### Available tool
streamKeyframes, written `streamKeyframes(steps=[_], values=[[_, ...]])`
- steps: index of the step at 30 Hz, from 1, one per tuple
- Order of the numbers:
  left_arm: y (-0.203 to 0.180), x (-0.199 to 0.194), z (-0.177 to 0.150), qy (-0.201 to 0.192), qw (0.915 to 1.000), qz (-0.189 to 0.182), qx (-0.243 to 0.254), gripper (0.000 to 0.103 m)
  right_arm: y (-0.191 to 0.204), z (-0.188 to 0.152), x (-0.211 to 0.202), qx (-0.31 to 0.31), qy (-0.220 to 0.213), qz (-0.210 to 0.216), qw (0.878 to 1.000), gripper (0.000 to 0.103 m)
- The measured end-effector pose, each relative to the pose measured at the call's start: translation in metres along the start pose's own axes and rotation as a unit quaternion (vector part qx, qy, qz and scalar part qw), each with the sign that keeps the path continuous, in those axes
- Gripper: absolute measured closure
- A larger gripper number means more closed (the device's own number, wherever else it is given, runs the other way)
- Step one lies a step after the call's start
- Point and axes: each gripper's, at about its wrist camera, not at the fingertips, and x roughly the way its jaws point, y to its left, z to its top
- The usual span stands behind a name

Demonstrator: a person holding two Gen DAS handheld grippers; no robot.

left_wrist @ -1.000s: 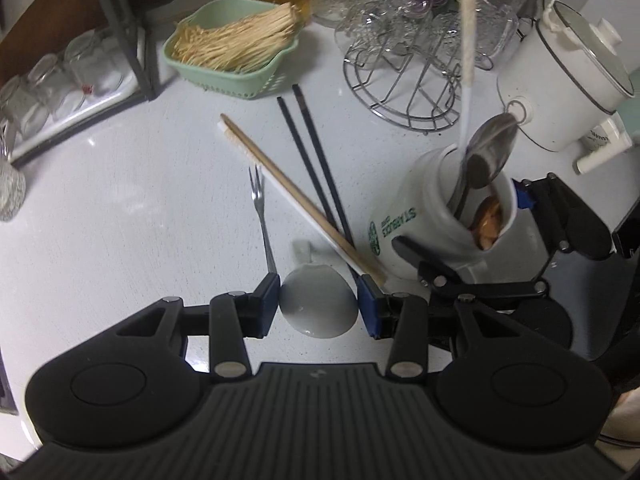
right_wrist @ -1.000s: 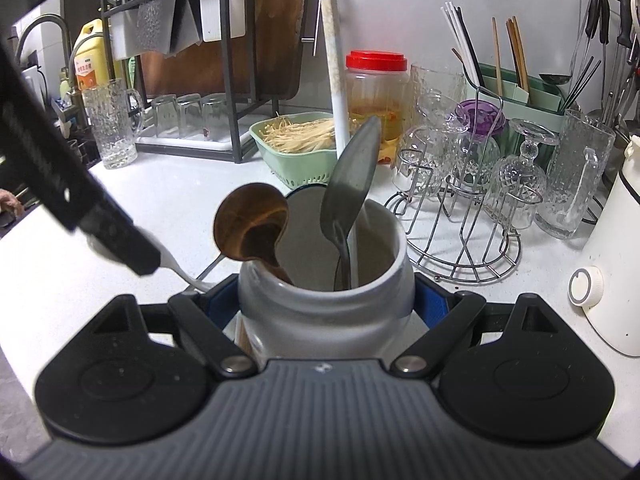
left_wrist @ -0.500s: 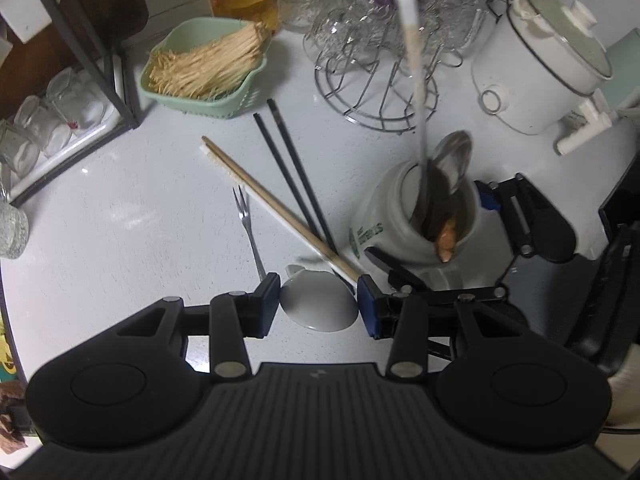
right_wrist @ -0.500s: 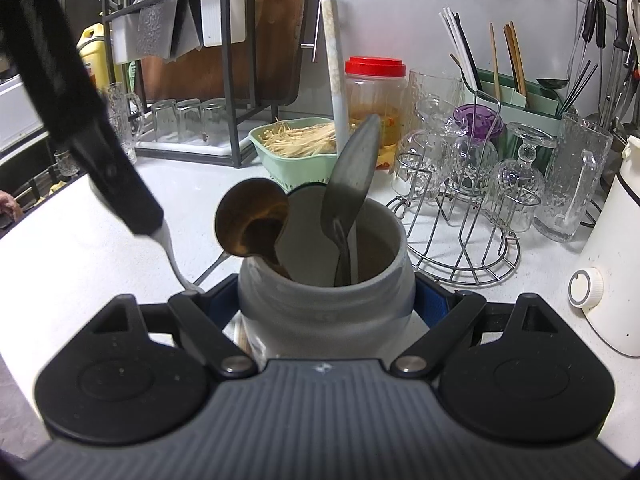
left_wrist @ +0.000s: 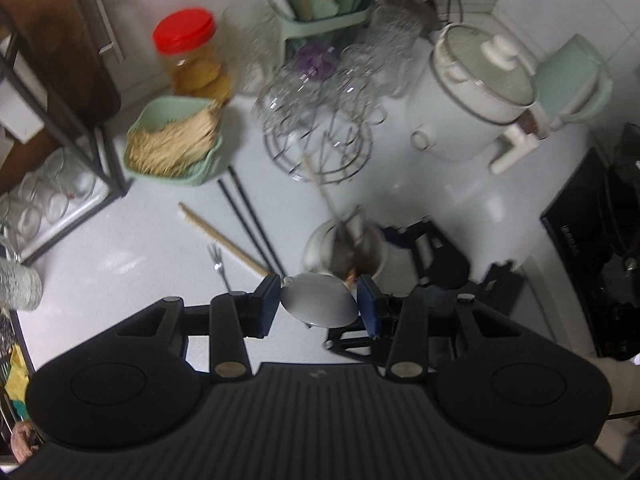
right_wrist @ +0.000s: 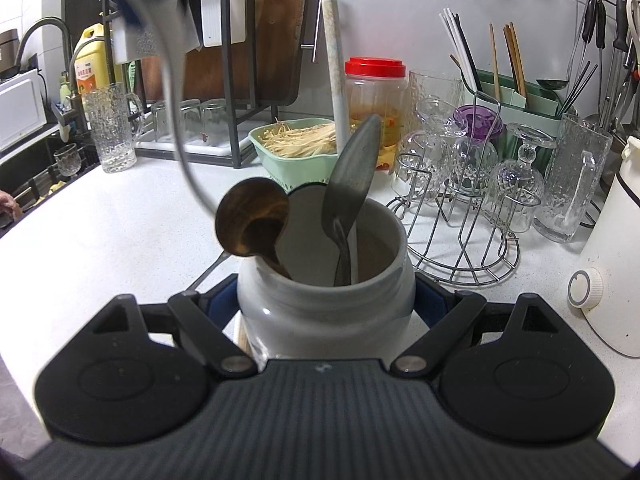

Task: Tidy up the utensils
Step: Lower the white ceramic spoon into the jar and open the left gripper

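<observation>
My left gripper [left_wrist: 318, 300] is shut on the bowl of a pale grey spoon [left_wrist: 320, 306], held high above the counter. In the right wrist view that spoon's handle [right_wrist: 176, 112] hangs down from the top left, its tip beside the jar. My right gripper [right_wrist: 326, 304] is shut on a white ceramic jar [right_wrist: 320, 320] that stands on the counter. The jar holds a wooden spoon [right_wrist: 252, 220], a metal spoon [right_wrist: 352, 176] and a long white handle [right_wrist: 334, 60]. A small fork [left_wrist: 218, 264], wooden chopsticks [left_wrist: 220, 236] and black chopsticks [left_wrist: 248, 220] lie on the counter left of the jar [left_wrist: 320, 248].
A green basket of sticks [left_wrist: 172, 148], a red-lidded jar [left_wrist: 192, 60] and a wire rack of glasses [right_wrist: 460, 184] stand behind. A white cooker [left_wrist: 468, 96] sits at the right, a dark dish rack [right_wrist: 224, 60] at the back left, and a glass mug [right_wrist: 112, 128] near the sink.
My left gripper has risen well above the counter with the spoon in it, so its view takes in more of the counter. The right gripper and the jar have stayed still.
</observation>
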Motion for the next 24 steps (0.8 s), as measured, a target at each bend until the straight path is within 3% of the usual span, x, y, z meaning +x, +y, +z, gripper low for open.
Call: streamKeyframes(steps=[12, 24], values=[[-0.037, -0.030, 0.021, -0.015, 0.9989, -0.033, 0.031, 0.056, 0.000, 0.000, 0.000, 0.000, -0.003, 0.000, 1.000, 0.013], [-0.042, 0.040, 0.026, 0.015, 0.9991, -0.033, 0.021, 0.061, 0.000, -0.001, -0.001, 0.000, -0.004, 0.000, 1.000, 0.013]])
